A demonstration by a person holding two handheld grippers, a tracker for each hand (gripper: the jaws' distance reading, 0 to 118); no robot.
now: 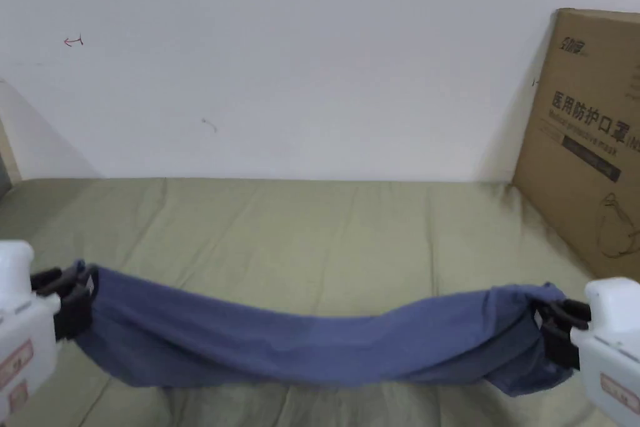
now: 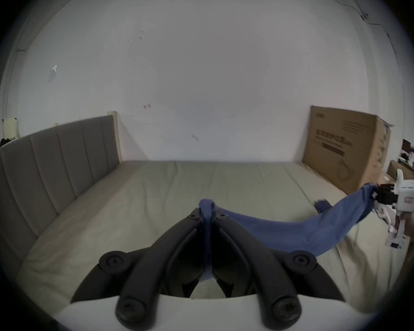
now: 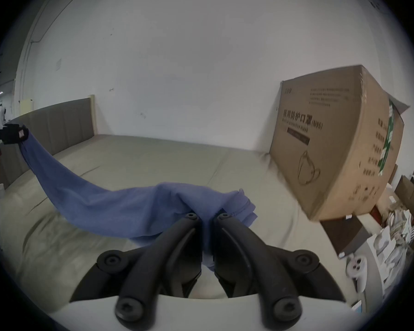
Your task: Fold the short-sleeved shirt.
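A blue short-sleeved shirt (image 1: 312, 341) hangs stretched in a sagging band above the olive bed (image 1: 300, 228). My left gripper (image 1: 78, 303) is shut on its left end, with blue cloth pinched between the black jaws of the left gripper (image 2: 207, 213). My right gripper (image 1: 545, 325) is shut on the other end, where the shirt (image 3: 139, 204) bunches around the jaws of the right gripper (image 3: 207, 216). The shirt (image 2: 296, 231) runs off to the right gripper (image 2: 380, 194) in the left gripper view. The left gripper (image 3: 12, 133) appears far left in the right gripper view.
A large cardboard box (image 1: 594, 140) stands on the bed's far right against the white wall. A padded grey headboard (image 2: 46, 164) borders the bed's left side. Clutter and a white controller (image 3: 356, 271) lie past the bed's right edge.
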